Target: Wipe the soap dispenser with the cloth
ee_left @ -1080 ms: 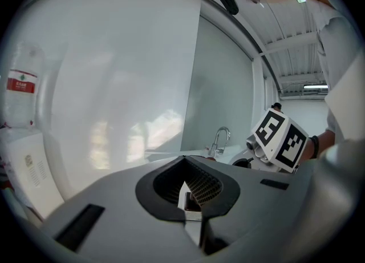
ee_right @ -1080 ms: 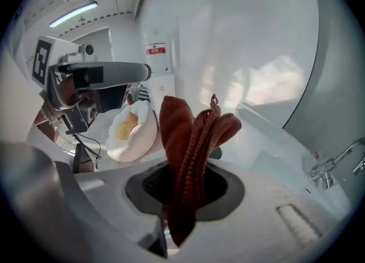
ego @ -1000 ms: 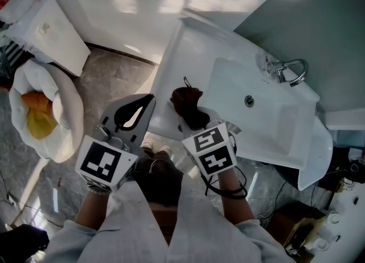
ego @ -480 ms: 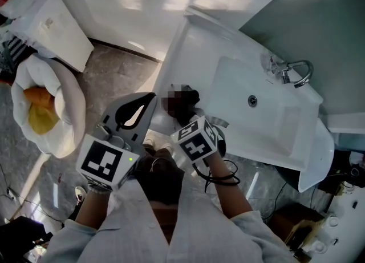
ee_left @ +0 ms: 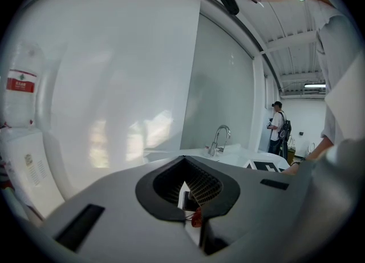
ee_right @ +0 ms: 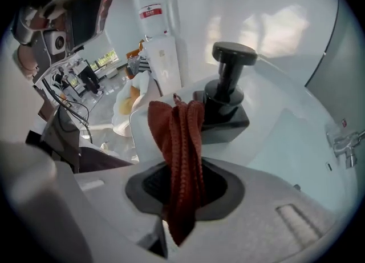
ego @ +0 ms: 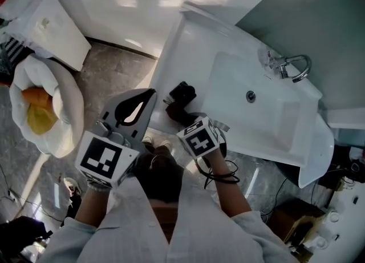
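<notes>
A black pump soap dispenser (ego: 182,93) stands on the white counter (ego: 177,45) left of the basin; in the right gripper view the dispenser (ee_right: 226,99) rises just beyond the jaws. My right gripper (ego: 183,120) is shut on a dark red cloth (ego: 173,111), and the cloth (ee_right: 178,142) sticks up from that gripper (ee_right: 181,185), its tip beside the dispenser's left side. My left gripper (ego: 145,97) hangs shut and empty off the counter's left edge, apart from the dispenser. In its own view the left gripper (ee_left: 191,202) points toward the wall.
A sink basin (ego: 259,113) with a chrome faucet (ego: 292,67) lies to the right. On the floor at left sit a white bag (ego: 43,110) with yellow contents and a white box (ego: 48,31). A person (ee_left: 278,128) stands far off.
The right gripper has drawn the cloth down off the dispenser's top toward the counter's front edge, so the pump head now shows. The left gripper has barely moved.
</notes>
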Tool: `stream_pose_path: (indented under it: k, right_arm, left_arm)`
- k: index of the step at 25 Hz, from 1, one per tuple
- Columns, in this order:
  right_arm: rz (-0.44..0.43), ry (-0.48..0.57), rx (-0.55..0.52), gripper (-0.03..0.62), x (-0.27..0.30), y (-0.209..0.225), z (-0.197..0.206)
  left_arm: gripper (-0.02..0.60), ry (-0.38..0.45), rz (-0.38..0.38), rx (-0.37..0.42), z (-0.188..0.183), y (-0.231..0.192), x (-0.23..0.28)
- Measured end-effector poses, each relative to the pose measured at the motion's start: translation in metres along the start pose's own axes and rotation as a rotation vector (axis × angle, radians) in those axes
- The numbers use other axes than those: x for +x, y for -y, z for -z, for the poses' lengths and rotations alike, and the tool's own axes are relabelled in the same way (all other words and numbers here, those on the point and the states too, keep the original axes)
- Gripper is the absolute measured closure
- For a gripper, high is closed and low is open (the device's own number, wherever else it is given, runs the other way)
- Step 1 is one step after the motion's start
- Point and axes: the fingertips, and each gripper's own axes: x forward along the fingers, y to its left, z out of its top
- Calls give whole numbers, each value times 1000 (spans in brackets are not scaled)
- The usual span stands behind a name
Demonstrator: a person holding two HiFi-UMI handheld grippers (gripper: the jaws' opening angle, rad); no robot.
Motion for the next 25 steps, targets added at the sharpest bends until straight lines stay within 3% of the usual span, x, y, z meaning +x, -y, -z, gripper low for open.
stream_pose_path:
  k: [12,18,25]
  right_arm:
    - [55,51,157,511,-27,25,37]
    - [119,208,203,511,-66,40,14]
    - [157,500,234,511,-123,46,-36]
  left_arm:
    - [577,14,51,25,-8,18,11]
    - [577,18,70,34,-12,26,16]
    - [577,24,95,46,-16,35,18]
